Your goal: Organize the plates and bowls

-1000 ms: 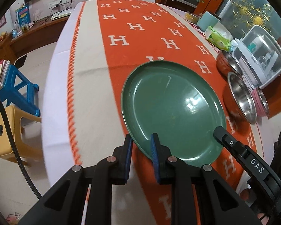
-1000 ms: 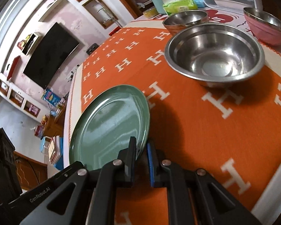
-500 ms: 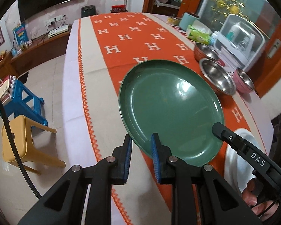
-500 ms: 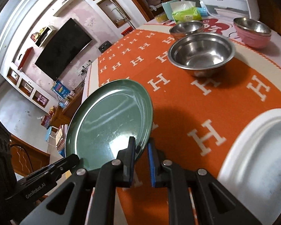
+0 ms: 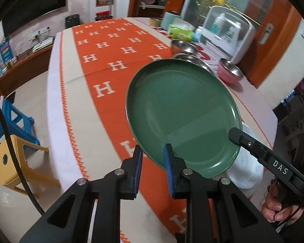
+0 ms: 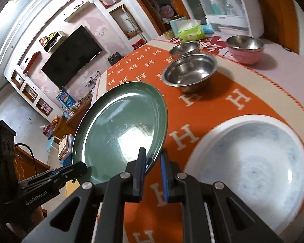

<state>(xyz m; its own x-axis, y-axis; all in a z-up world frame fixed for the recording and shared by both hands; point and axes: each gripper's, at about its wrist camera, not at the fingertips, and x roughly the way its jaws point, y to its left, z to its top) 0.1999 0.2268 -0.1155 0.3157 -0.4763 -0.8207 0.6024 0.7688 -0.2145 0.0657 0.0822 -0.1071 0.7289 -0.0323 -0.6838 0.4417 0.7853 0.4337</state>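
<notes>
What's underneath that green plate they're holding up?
Beneath the lifted green plate lies the orange tablecloth, with a white plate partly below its edge. The covered patch is hidden.

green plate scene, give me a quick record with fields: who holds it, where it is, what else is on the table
held item: green plate
left gripper: shut on the plate's near rim
right gripper: shut on the rim at another spot
plate position: lifted off the tablecloth, tilted
white plate: lying on the orange tablecloth, beside the green plate
steel bowls: large steel bowl, small steel bowl behind it
pink bowl: near the table's far edge, steel-lined
</notes>
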